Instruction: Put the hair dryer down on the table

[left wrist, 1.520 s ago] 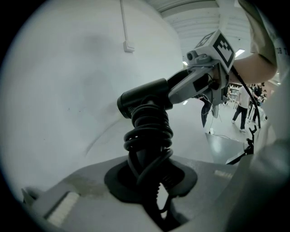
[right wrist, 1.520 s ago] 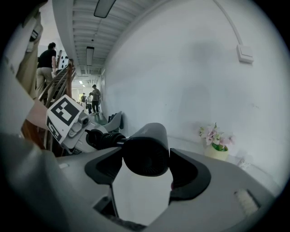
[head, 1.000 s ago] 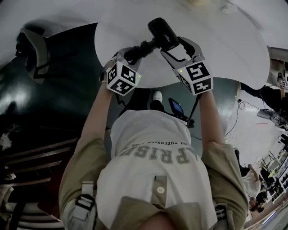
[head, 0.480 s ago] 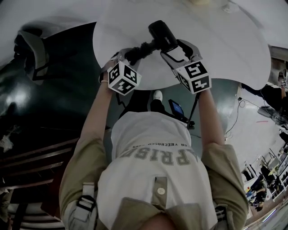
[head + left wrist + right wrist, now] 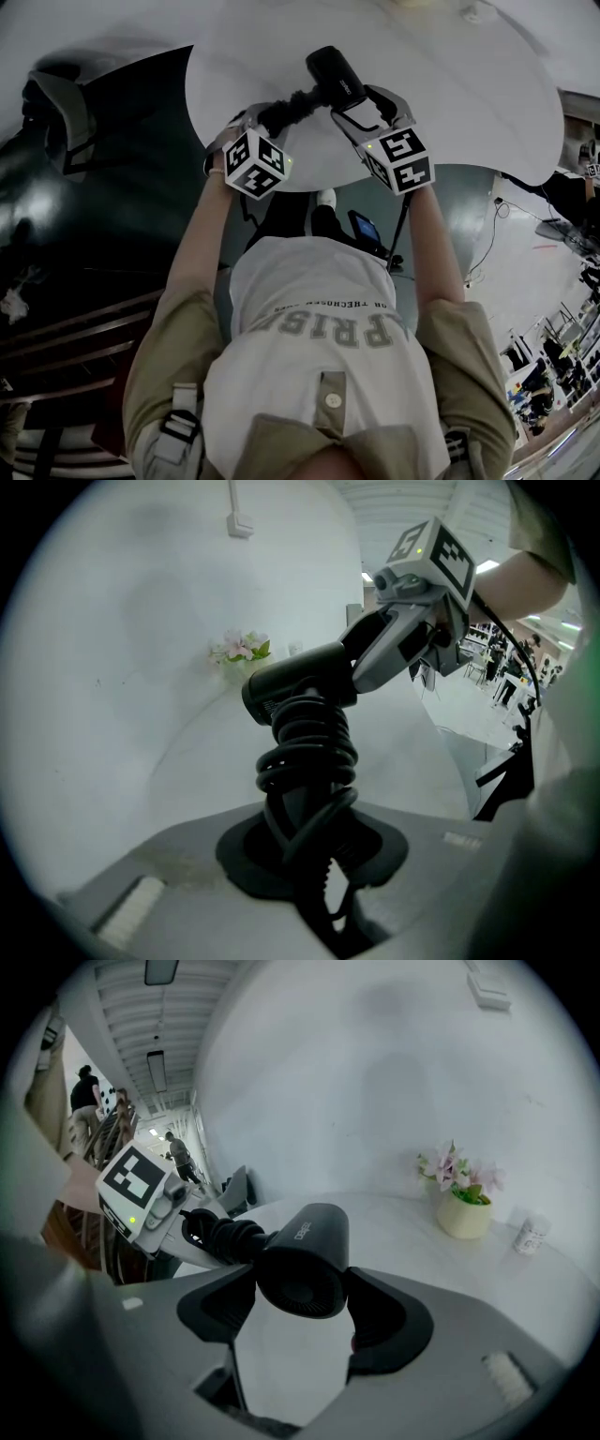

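A black hair dryer [image 5: 335, 75] hangs over the near part of the round white table [image 5: 469, 94], held by both grippers. Its handle [image 5: 305, 752], wound with its black cord, stands between the jaws of my left gripper [image 5: 305, 841], which is shut on it. My right gripper [image 5: 300, 1302] is shut on the barrel [image 5: 305, 1260], with a dark pad pressed on each side. In the head view the left gripper [image 5: 270, 116] is at the handle and the right gripper [image 5: 354, 96] at the barrel, side by side.
A small pot of pink flowers [image 5: 464, 1206] and a little white bottle [image 5: 532, 1234] stand at the table's far side near the white wall. Dark floor and a stand with a screen [image 5: 366, 228] lie below the table's near edge. People stand far off to the left [image 5: 86, 1101].
Both grippers and the hair dryer have drifted slightly left and away from me. The grips are unchanged.
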The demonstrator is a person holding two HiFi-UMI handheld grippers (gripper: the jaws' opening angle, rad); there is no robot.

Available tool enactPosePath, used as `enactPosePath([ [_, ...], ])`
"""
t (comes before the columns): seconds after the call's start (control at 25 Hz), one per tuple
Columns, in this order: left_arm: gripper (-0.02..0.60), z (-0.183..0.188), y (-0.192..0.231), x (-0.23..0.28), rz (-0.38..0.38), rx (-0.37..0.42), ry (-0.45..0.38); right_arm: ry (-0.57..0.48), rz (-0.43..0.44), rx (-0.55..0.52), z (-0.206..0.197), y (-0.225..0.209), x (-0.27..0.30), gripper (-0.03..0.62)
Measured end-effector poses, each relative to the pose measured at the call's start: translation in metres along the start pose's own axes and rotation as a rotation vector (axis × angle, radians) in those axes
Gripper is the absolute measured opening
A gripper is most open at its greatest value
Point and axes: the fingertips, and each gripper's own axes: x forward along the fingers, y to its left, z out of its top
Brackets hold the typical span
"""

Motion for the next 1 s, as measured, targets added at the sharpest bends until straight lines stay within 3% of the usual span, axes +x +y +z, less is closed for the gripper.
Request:
enactPosePath([
  [1.0,0.087,-0.015,-0.002,0.024,-0.034,0.053,0.095,0.075,0.017,0.076,-0.032,-0.008,0.022,0.311],
])
